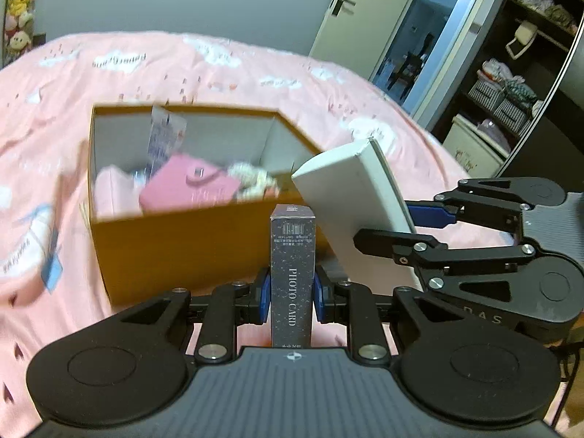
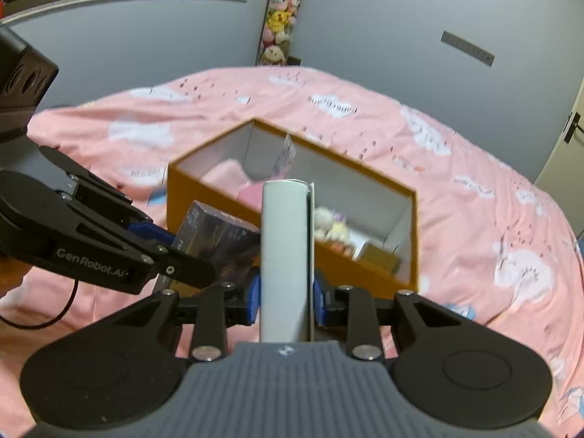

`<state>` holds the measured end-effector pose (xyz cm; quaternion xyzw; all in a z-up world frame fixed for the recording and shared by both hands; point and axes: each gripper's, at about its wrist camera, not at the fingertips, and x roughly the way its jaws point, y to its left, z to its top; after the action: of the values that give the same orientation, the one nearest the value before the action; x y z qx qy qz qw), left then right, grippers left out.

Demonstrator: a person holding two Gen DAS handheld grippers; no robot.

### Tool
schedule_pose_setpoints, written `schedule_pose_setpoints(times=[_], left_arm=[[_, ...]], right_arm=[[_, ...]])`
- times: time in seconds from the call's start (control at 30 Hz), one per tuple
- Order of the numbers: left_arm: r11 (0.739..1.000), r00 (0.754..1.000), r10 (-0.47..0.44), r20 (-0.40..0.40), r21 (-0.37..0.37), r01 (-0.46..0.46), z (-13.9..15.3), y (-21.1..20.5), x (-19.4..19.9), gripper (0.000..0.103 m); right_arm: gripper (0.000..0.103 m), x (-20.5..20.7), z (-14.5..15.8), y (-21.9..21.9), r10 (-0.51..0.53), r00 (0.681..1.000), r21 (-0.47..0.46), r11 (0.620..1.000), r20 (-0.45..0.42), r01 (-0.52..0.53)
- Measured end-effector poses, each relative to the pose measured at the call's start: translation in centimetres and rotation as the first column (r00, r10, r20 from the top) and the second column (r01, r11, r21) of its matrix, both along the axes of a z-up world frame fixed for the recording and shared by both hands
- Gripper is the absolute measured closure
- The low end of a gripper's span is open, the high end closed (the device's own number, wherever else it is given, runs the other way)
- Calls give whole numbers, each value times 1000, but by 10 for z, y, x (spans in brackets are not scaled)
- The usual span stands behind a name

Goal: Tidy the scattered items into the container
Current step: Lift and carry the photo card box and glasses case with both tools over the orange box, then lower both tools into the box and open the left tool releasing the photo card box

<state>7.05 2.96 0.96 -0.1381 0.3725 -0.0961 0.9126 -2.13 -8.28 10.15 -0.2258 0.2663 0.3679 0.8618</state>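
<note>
2 boxes gripped on end — photo-card box point(image 1: 292, 273) upright, white box point(image 1: 350, 189) tilted.

Grey wall point(image 2: 365, 18), pink bedspread point(image 1: 255, 73), open door point(image 1: 350, 11)

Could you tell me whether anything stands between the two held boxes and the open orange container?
Nothing visible does. The left gripper holds the dark photo card box and the right gripper the white box, both just short of the orange container.
</note>
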Motion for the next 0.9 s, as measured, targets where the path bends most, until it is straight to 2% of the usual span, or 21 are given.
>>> schedule_pose_setpoints(times=[0.2, 0.4, 0.5, 0.73, 0.9], left_arm=[[999, 997, -10, 73, 41, 7, 37, 7, 26, 77], [998, 995, 14, 95, 65, -20, 55, 14, 69, 77], [997, 996, 39, 79, 59, -43, 53, 18, 92, 77], [991, 992, 127, 23, -42, -126, 28, 49, 140, 77], [973, 975, 208, -75, -87, -214, 3, 63, 165, 77]], right_arm=[[72, 25, 29, 9, -2, 998, 35, 999, 55, 0], [72, 76, 44, 19, -25, 999, 110, 994, 25, 22], [72, 99, 41, 32, -36, 999, 107, 994, 37, 32], [72, 143, 28, 58, -21, 995, 98, 995, 102, 11], [72, 165, 7, 82, 77, 977, -33, 997, 197, -72]])
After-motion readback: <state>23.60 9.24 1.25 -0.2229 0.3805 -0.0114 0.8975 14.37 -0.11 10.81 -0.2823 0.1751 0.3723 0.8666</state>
